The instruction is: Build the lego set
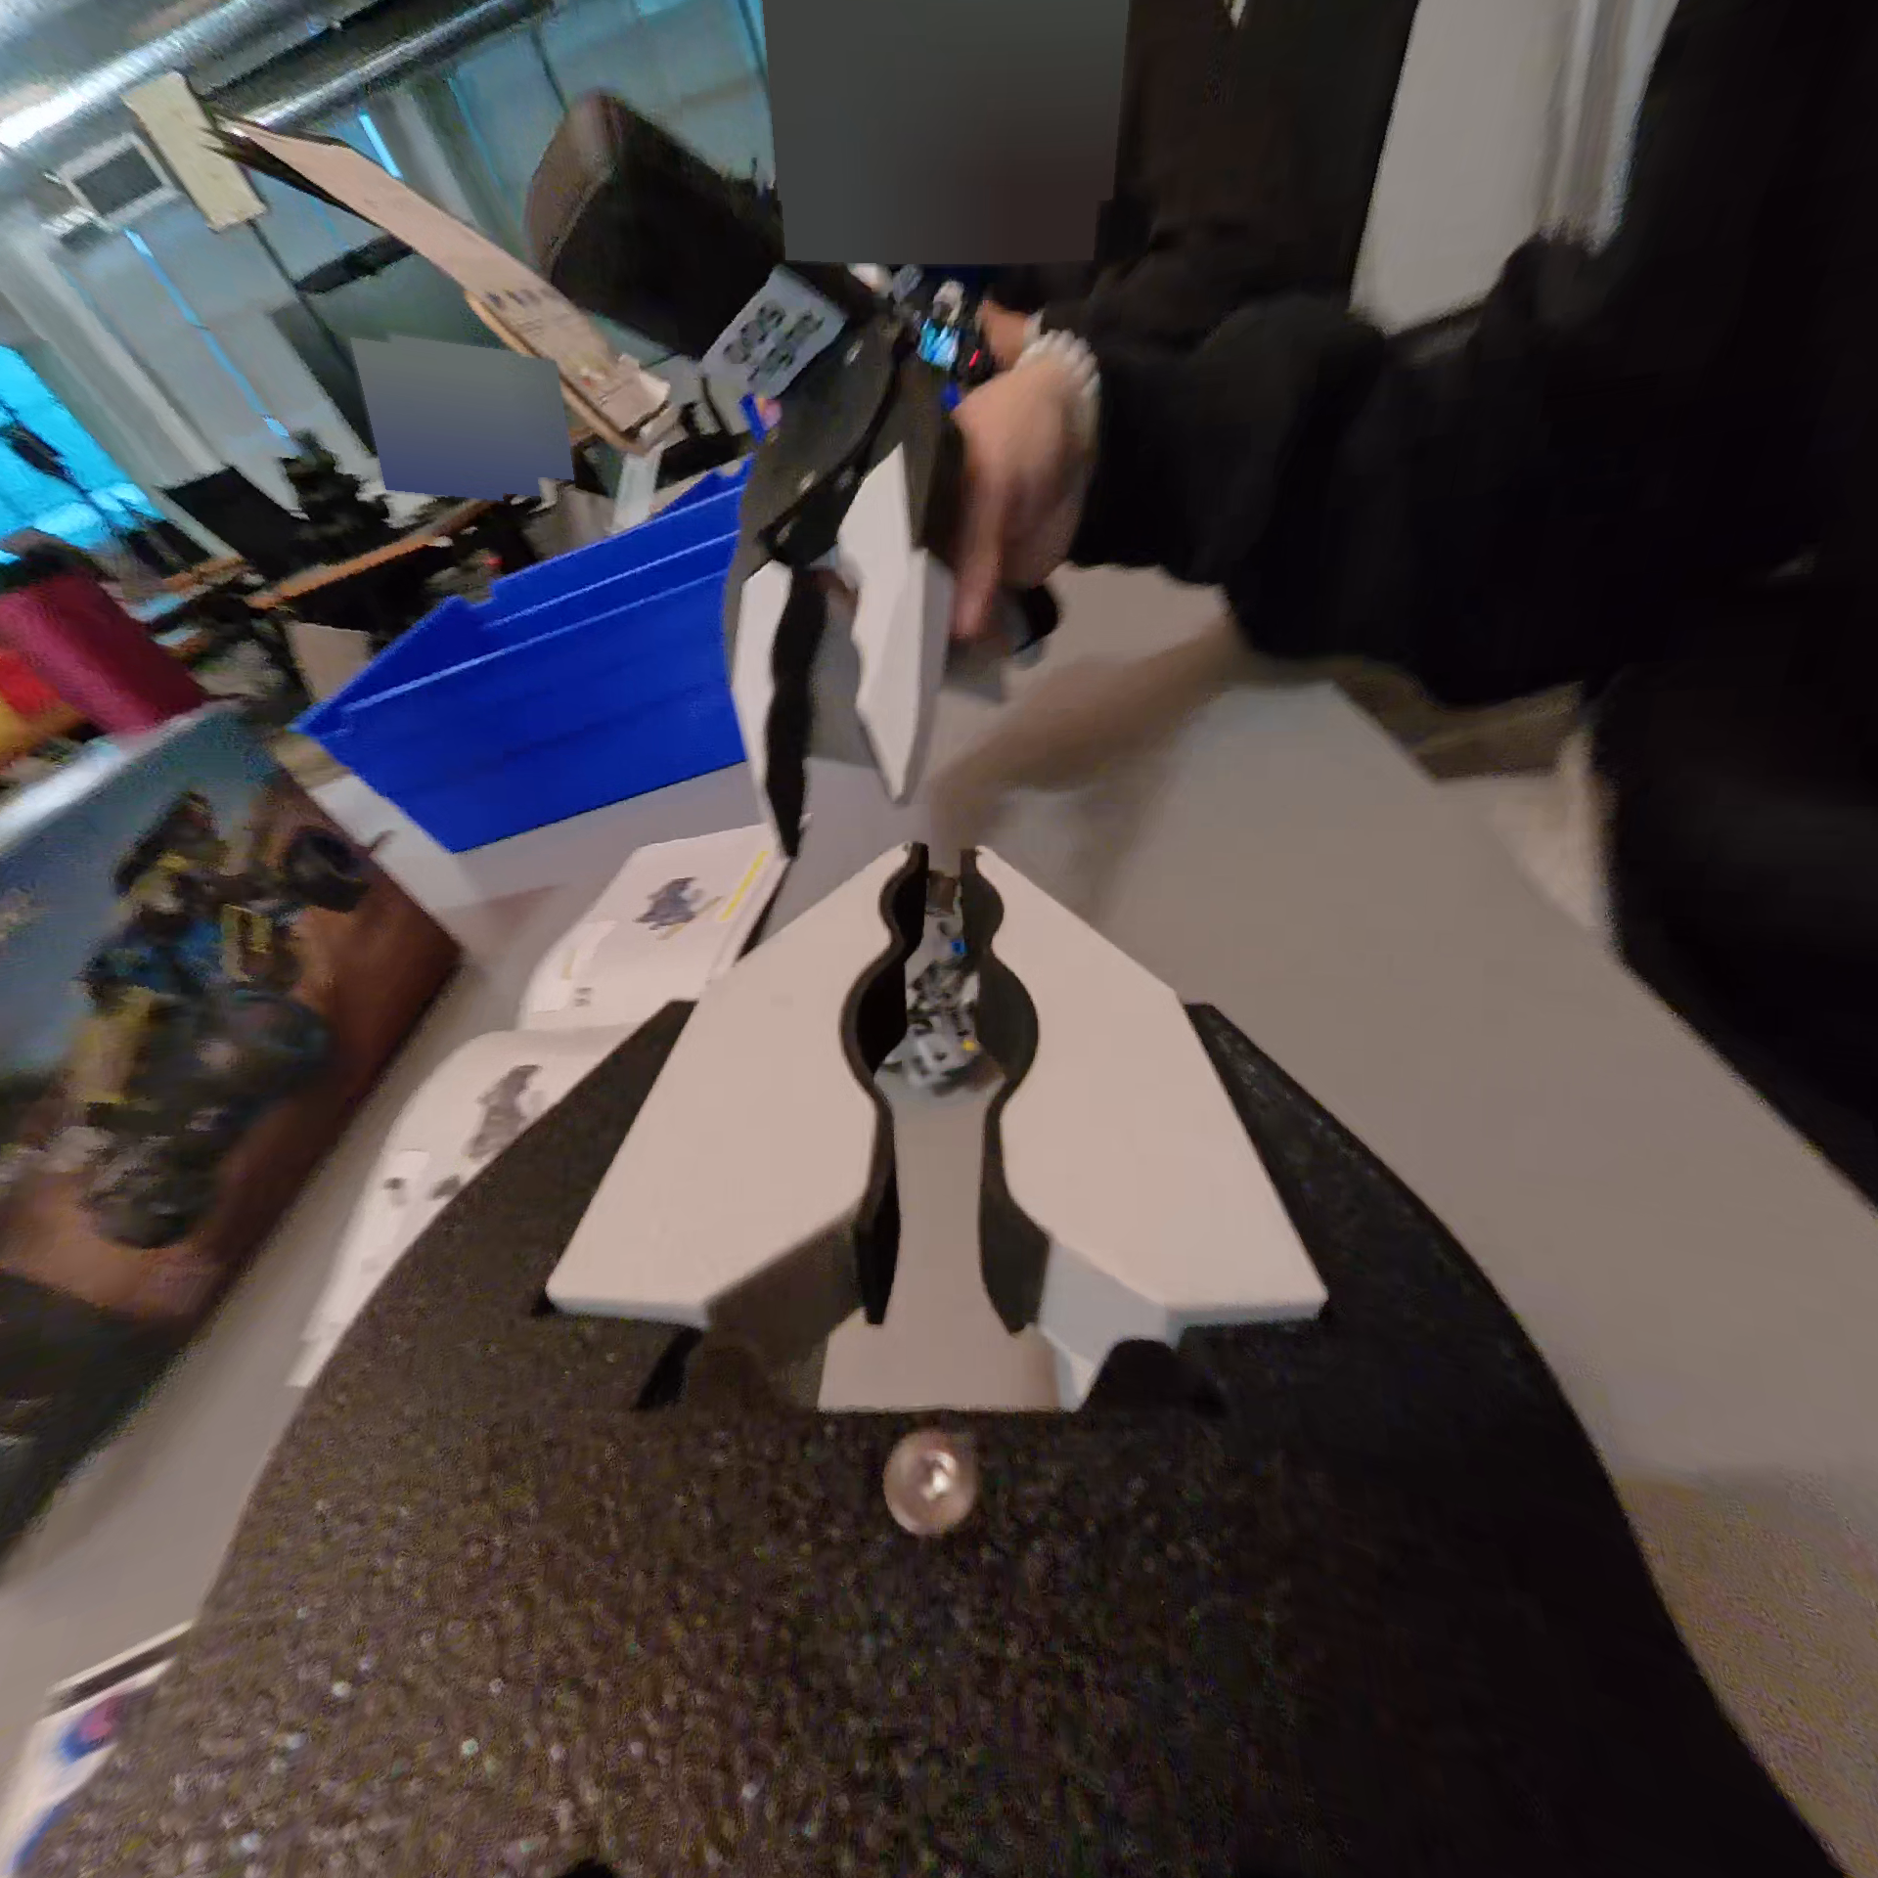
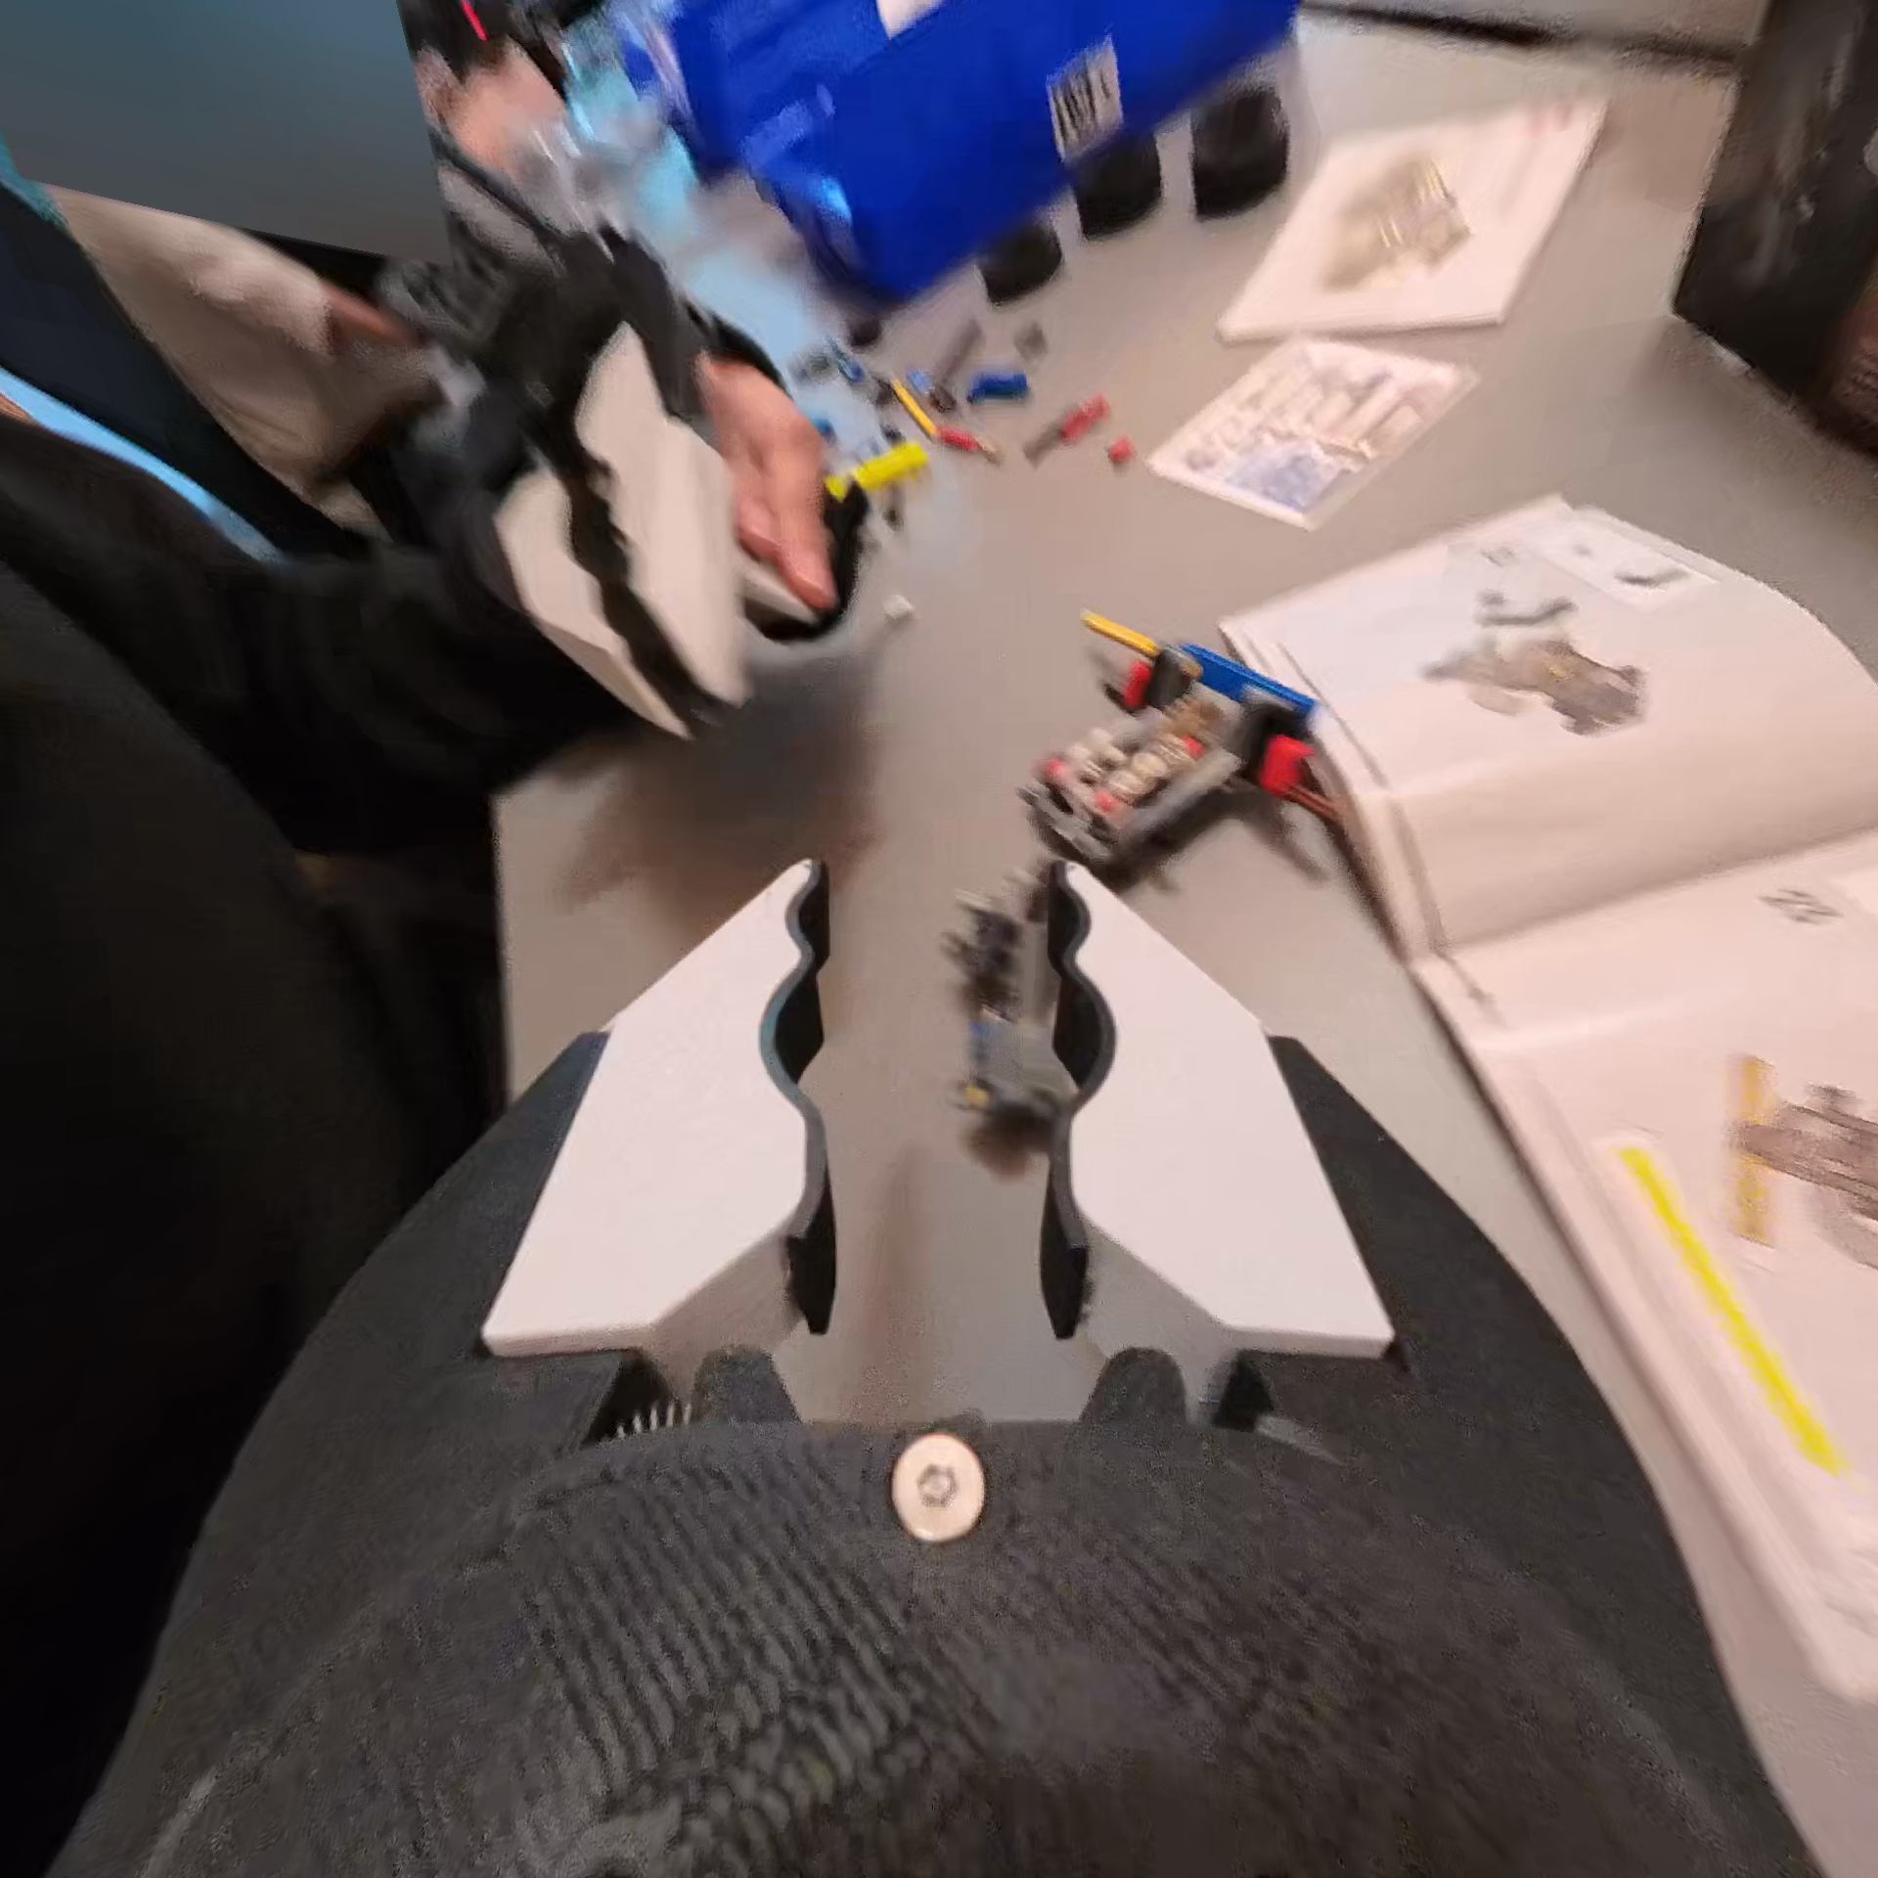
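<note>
A pale grey table [image 1: 1372, 1016] fills the left wrist view, with a cluttered workroom behind it: silver ducting overhead, glass partitions, a dark chair back. A blue bin [image 1: 569, 701] serves as landmark here. In front of it lie open instruction booklets [image 1: 650, 935], and to its left stands the set's printed box [image 1: 193, 976]. The left gripper [image 1: 945, 859] has its fingers nearly together, a thin gap between the tips; a small grey part shows there, but blur hides whether it is pinched. Lower in that gap a grey lego assembly [image 1: 940, 1016] is visible on the table beyond. To the right of the bin the right gripper [image 1: 843, 803] hangs tip-down above the table, held by a hand [image 1: 1006, 498] in a black sleeve.

In the right wrist view the same grey table [image 2: 965, 569] runs up to the blue bin [image 2: 945, 132]. Just below the bin sit black tyres [image 2: 1118, 183], and below those loose lego pieces [image 2: 945, 407] in red, blue and yellow are scattered. Farther down from the bin lies a partly built lego model [image 2: 1169, 752], touching the edge of an open booklet [image 2: 1585, 732]. The right gripper [image 2: 935, 884] stands wide open and holds nothing; a small blurred lego part [image 2: 1006, 1016] lies on the table beside its right finger. Down-left of the bin is the left gripper [image 2: 701, 711], too blurred to judge.
</note>
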{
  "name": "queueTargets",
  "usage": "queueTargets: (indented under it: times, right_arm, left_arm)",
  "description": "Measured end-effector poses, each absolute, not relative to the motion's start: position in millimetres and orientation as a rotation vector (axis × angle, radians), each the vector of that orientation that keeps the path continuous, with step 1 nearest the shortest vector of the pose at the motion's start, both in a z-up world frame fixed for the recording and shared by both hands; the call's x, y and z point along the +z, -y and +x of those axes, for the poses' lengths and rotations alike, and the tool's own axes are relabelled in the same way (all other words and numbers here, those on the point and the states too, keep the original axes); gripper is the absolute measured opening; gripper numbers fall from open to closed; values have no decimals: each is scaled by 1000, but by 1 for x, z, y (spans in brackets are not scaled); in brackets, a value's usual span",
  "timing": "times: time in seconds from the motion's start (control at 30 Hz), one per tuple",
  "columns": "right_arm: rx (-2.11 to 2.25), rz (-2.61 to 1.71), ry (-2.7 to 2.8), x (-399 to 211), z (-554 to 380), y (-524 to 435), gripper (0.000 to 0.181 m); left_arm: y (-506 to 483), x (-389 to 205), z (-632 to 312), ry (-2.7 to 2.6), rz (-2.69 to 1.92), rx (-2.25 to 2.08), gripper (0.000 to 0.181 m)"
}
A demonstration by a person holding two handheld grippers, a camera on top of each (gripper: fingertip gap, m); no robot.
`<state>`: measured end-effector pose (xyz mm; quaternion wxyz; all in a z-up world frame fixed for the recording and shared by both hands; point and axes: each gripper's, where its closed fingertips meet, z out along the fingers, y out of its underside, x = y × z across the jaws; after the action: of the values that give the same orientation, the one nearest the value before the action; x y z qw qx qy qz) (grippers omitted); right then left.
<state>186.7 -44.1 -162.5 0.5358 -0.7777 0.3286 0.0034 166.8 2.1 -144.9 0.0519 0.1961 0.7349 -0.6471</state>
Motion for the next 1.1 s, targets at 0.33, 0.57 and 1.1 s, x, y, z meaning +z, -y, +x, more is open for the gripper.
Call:
queueTargets:
  times: [0.33,0.57,1.1]
  right_arm:
    - [313,-1421,-879,-151,152,10,24]
    - [347,-1347,-896,-155,153,6,24]
    - [507,-1050,-676,-126,125,4,4]
  left_arm:
    - [19,-156,157,-2023,763,-1587,4]
    - [21,-156,147,-1976,823,-1557,4]
    - [18,-140,128,-2030,792,-1851,11]
